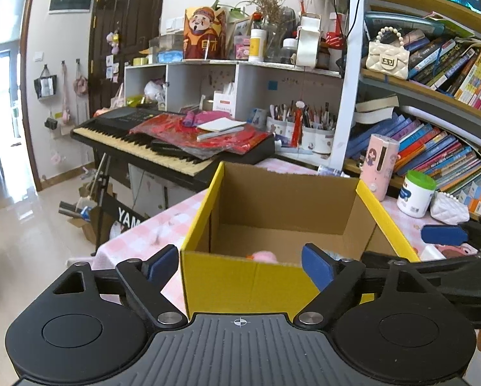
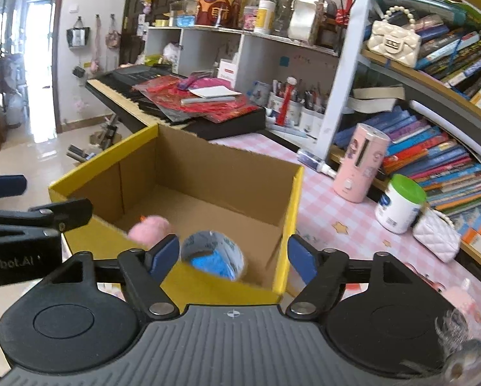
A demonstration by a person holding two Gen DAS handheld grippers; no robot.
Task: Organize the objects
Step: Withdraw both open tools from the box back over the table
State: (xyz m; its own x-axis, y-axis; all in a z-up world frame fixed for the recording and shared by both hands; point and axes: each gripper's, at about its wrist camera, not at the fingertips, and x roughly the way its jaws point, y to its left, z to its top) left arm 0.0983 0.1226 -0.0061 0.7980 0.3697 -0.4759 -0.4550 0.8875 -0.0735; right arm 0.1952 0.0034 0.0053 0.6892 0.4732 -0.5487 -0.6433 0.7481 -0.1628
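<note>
An open cardboard box point(image 1: 240, 280) with yellow outer walls stands on the pink checked tablecloth. A pink plush toy point(image 2: 148, 228) lies on its floor near the front wall, and only its top point(image 1: 264, 256) peeks over the wall in the left wrist view. Beside it is a blurred round grey and blue thing point(image 2: 213, 254); whether it rests or is falling I cannot tell. My left gripper point(image 1: 240, 267) hangs open just in front of the box's near wall, empty. My right gripper point(image 2: 233, 255) is open above the near right corner, its pads clear of the round thing.
Right of the box stand a pink cylinder device point(image 2: 359, 164), a white jar with a green lid point(image 2: 400, 204) and a white quilted bag point(image 2: 437, 238). Full bookshelves point(image 2: 433, 148) rise behind them. An electric keyboard point(image 1: 150, 141) sits beyond the box.
</note>
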